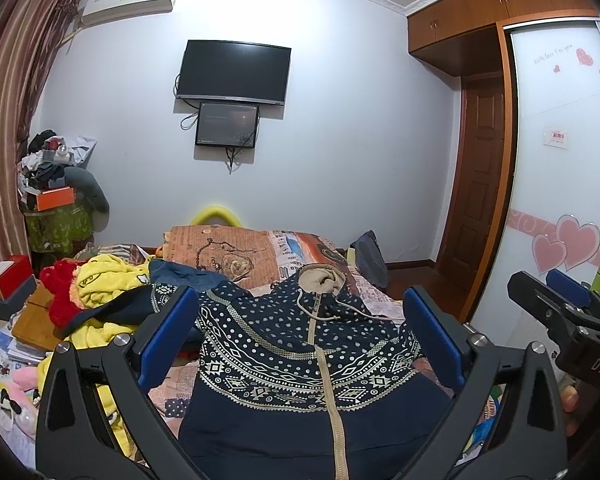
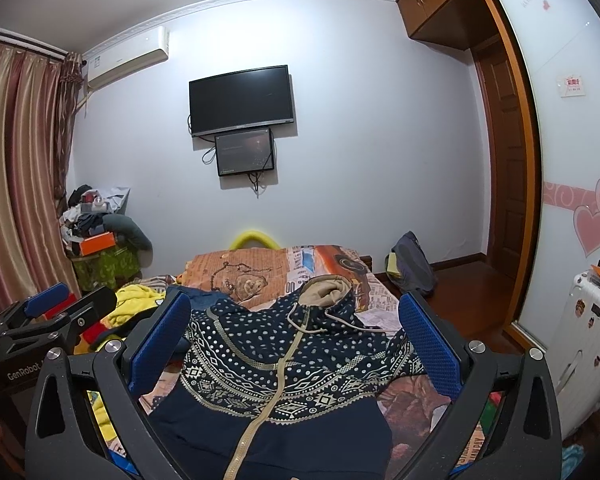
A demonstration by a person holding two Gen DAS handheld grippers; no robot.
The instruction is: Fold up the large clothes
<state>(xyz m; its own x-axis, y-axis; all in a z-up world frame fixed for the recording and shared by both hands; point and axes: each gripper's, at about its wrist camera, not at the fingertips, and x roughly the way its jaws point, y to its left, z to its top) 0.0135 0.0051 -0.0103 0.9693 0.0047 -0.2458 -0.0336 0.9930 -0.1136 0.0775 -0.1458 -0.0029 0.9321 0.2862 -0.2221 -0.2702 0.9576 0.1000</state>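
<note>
A navy hoodie (image 1: pixel 284 344) with white dots, a patterned band, a beige zip and a beige-lined hood lies face up on the bed, hood toward the far end. My left gripper (image 1: pixel 299 294) hovers above its chest, open, with nothing between the blue pads. In the right wrist view the same hoodie (image 2: pixel 268 360) lies under my right gripper (image 2: pixel 294 300), also open and empty. The two grippers hang side by side: the right gripper (image 1: pixel 548 280) shows at the right edge of the left wrist view, and the left gripper (image 2: pixel 76 292) shows at the left edge of the right wrist view.
The bed (image 1: pixel 228 252) has a newspaper-print cover. A heap of yellow and red clothes (image 1: pixel 100 292) lies left of the hoodie, with boxes (image 1: pixel 12 284) beyond it. A dark backpack (image 2: pixel 412 268) stands at the bed's far right corner and a white suitcase (image 2: pixel 580 340) by the wardrobe.
</note>
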